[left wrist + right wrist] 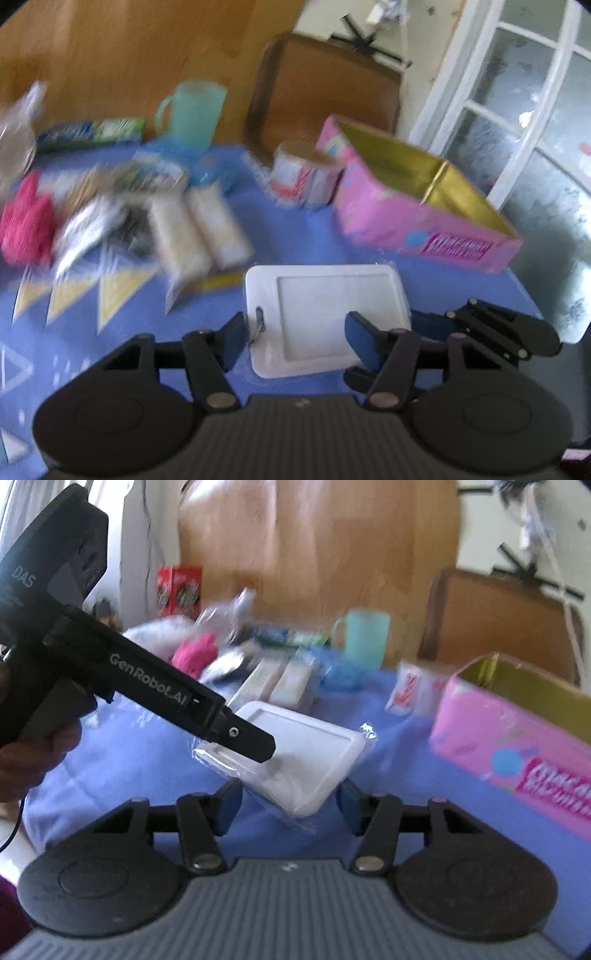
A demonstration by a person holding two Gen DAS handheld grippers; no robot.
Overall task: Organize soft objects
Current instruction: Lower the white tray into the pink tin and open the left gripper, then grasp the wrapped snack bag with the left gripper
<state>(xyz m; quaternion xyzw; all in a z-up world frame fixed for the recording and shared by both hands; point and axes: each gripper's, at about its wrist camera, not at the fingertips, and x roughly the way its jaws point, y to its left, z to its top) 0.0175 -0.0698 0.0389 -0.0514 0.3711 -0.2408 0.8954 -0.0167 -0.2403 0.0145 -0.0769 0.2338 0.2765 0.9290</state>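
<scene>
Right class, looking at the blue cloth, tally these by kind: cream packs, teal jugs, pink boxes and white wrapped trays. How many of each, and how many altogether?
Cream packs: 2
Teal jug: 1
Pink box: 1
White wrapped tray: 1
Total: 5

white wrapped pad [295,753] tilted | left gripper [255,746] holds it | right jaws apart
</scene>
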